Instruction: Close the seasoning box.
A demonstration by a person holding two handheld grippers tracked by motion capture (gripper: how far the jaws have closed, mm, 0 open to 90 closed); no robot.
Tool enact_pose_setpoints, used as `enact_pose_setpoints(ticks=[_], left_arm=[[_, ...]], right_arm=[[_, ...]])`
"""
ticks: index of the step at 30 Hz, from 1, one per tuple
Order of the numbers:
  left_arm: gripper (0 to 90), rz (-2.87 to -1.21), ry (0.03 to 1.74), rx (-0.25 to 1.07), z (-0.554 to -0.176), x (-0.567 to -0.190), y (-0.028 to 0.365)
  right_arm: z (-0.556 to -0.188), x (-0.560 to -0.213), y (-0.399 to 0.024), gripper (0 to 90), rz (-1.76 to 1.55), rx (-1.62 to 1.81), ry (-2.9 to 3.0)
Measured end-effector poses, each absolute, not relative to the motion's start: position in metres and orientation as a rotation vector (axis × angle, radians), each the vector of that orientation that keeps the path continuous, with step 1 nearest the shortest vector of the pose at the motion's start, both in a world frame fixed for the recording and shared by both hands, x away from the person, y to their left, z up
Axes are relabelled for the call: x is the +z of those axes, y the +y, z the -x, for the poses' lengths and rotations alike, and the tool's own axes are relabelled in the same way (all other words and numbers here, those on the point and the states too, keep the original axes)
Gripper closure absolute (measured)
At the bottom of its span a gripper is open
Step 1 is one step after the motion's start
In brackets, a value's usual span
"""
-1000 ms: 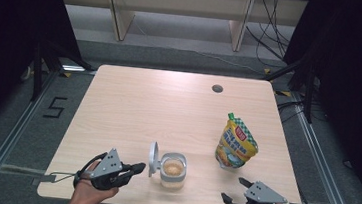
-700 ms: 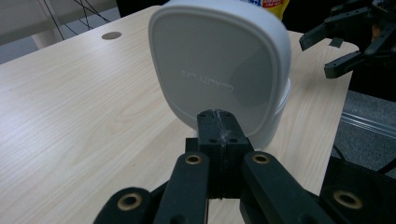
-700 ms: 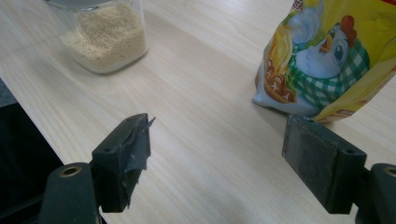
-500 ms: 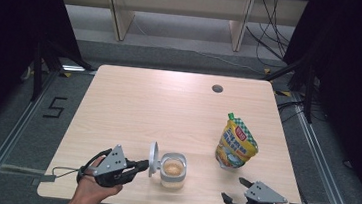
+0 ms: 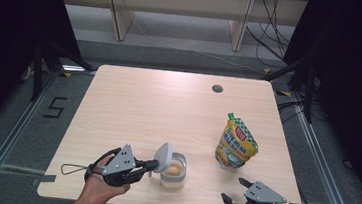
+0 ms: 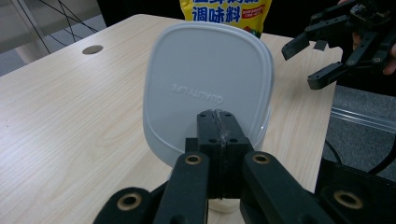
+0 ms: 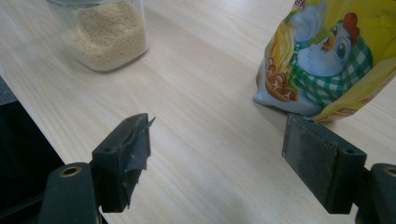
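Observation:
A clear jar [image 5: 174,171] holding beige granules [image 7: 107,35] stands near the table's front edge. Its pale grey lid [image 5: 164,155] is off the jar and stands on edge, tilted, at the jar's left rim. My left gripper [image 5: 154,165] is shut on the lid's lower edge, and the lid [image 6: 208,88] rises just past the closed jaws of the left gripper [image 6: 217,114]. A yellow seasoning pouch [image 5: 237,143] stands upright to the right of the jar. My right gripper [image 5: 233,190] hovers open at the front right, with nothing between its fingers; the pouch [image 7: 327,60] is ahead of it.
The light wood table [image 5: 158,110] has a round cable hole [image 5: 217,88] at the back right. Beyond the table are grey floor, wooden shelf legs [image 5: 119,15] and loose cables. In the left gripper view the right gripper [image 6: 322,56] hangs past the table's edge.
My left gripper has moved a little to the right and upward with the lid, bringing it closer over the jar. The right gripper, jar and pouch have stayed put.

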State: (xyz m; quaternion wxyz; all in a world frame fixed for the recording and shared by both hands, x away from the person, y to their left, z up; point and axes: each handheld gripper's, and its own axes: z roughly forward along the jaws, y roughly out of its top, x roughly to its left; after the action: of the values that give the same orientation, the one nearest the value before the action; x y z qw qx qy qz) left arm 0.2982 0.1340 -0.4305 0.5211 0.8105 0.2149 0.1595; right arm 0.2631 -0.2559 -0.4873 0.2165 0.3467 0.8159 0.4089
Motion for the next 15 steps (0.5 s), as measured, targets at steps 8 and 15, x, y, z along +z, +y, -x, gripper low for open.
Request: enact_pose_setpoints(ticks=[8,15], left_arm=[[82.4,-1.924,0.531,0.356,-0.298,-0.429,0.14],[56.2,-1.878,0.588,0.298,-0.298,-0.429,0.15]], right_arm=[[-0.262,-0.488,-0.255,24.7,-0.99,1.139,2.259],[-0.264,-0.488,-0.256,24.7,-0.965,1.133,2.261]])
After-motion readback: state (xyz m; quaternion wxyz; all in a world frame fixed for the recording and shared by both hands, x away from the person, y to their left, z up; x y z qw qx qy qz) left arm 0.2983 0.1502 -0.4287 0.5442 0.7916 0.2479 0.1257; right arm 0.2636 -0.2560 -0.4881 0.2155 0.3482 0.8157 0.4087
